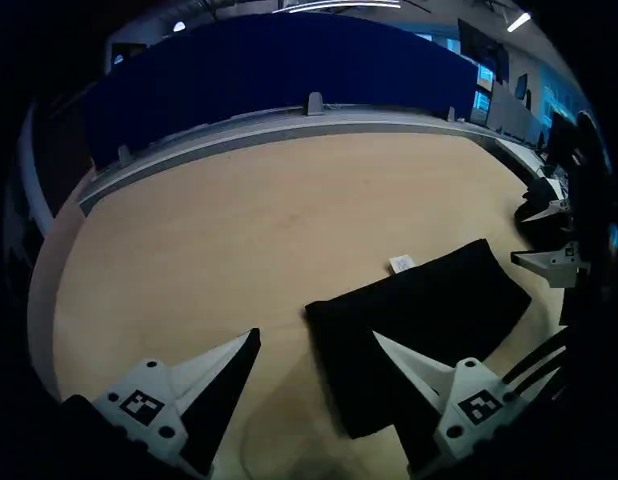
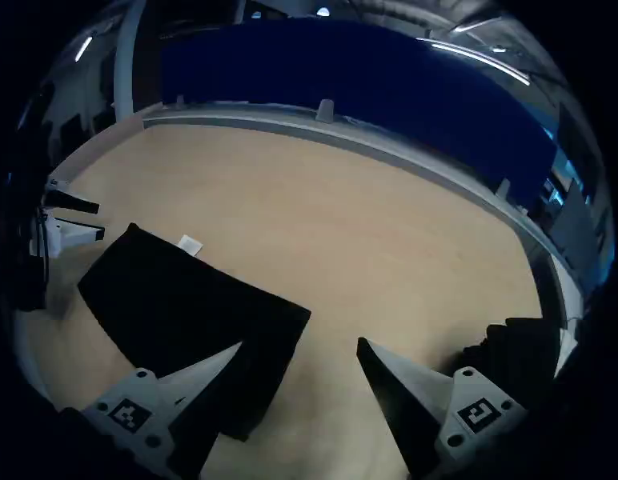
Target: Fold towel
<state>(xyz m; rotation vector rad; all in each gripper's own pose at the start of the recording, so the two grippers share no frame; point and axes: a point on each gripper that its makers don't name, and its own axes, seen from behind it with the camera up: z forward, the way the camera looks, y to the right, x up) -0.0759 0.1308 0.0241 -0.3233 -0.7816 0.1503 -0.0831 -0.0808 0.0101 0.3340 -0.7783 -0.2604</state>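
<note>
A black towel (image 1: 425, 316) lies folded into a flat rectangle on the light wooden table (image 1: 229, 224), with a small white tag (image 1: 402, 262) sticking out at its far edge. My left gripper (image 1: 315, 336) is open just above the towel's near left corner, its right finger over the cloth and its left finger over bare wood. In the right gripper view the same towel (image 2: 177, 308) lies at lower left with its tag (image 2: 189, 244). My right gripper (image 2: 299, 344) is open at the towel's near right corner and holds nothing. Each view shows the other gripper (image 1: 553, 260) (image 2: 69, 220) beyond the towel.
A blue partition (image 1: 285, 72) with a grey rail (image 1: 309, 124) runs along the table's far edge. A dark ridged object (image 2: 513, 344) sits at the table's right edge in the right gripper view. Bare wood stretches behind the towel.
</note>
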